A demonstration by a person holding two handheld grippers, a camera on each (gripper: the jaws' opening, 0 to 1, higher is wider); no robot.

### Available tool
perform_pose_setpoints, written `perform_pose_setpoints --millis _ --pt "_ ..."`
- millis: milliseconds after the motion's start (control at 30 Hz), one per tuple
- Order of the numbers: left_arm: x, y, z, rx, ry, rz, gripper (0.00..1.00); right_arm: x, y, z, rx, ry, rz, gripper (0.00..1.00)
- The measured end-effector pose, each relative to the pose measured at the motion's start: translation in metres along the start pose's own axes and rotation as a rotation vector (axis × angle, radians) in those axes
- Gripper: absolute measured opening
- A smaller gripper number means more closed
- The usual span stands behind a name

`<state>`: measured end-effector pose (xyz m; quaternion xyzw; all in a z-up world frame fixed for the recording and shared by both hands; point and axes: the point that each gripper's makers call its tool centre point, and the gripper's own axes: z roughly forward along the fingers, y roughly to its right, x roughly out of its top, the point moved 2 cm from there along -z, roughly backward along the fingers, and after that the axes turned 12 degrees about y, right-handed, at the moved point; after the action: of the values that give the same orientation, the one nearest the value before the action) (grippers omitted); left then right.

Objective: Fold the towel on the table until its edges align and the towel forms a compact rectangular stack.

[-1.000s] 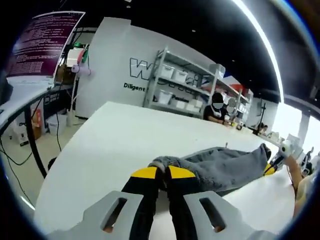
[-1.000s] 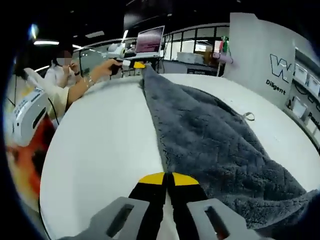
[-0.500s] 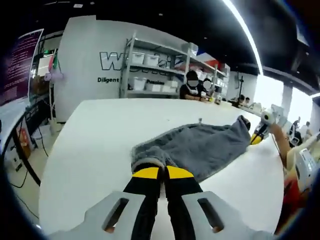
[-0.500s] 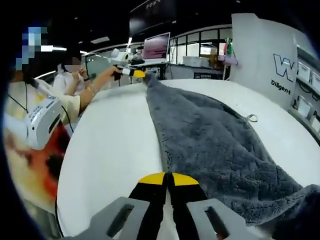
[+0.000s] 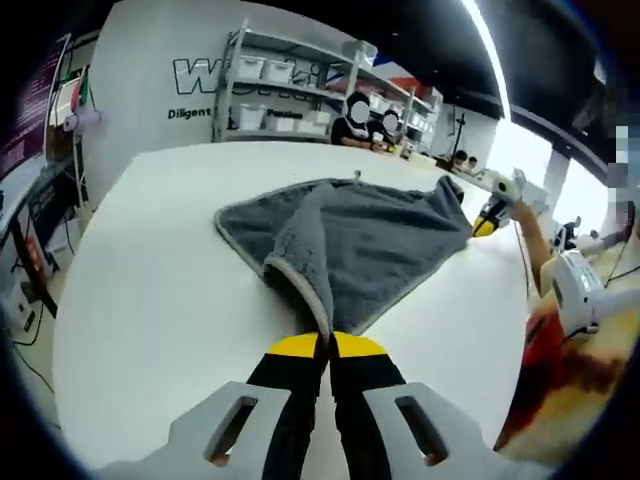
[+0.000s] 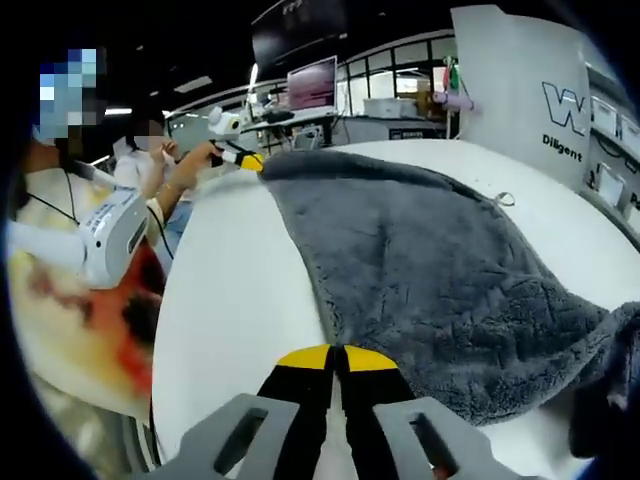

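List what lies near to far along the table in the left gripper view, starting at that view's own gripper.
Left gripper, shut on a towel corner → grey towel spread on the white table → right gripper at the towel's far corner → shelving rack with bins beyond the table.

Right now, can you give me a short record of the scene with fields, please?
surface: white table
object: grey towel, partly folded, one edge lifted over itself
left gripper: shut on a towel corner
right gripper: shut on the towel edge
fold state: not yet a compact rectangle
background: shelves with bins
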<state>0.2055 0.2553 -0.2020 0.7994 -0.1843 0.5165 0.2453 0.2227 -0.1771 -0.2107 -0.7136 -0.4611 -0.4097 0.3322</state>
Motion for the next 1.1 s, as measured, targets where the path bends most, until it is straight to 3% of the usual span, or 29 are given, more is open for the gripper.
perform_pose_setpoints --millis 133,333,533,800,967,1033,1100 --pt "-0.012 0.002 -0.006 0.024 -0.031 -0.014 0.03 -0.005 -0.004 -0.008 0.011 -0.023 -0.003 0.0" --pt "-0.02 0.001 -0.015 0.043 -0.029 -0.054 0.03 -0.017 -0.009 -0.019 0.033 -0.065 -0.004 0.0" --pt "-0.039 0.002 -0.017 0.052 -0.086 -0.089 0.03 -0.029 -0.013 -0.028 0.054 -0.095 0.009 0.0" --pt "-0.034 -0.001 -0.021 0.06 -0.029 -0.13 0.03 -0.03 -0.019 -0.03 0.083 -0.092 0.01 0.0" --pt "-0.007 0.001 -0.021 0.05 0.151 -0.178 0.11 -0.018 -0.019 -0.032 0.101 -0.008 -0.051 0.01" --pt "-0.003 0.003 -0.024 0.047 0.165 -0.167 0.13 -0.017 -0.018 -0.035 0.095 0.009 -0.073 0.03" --pt "0.002 0.002 -0.026 0.072 0.181 -0.169 0.2 -0.013 -0.015 -0.036 0.071 0.036 -0.129 0.14"
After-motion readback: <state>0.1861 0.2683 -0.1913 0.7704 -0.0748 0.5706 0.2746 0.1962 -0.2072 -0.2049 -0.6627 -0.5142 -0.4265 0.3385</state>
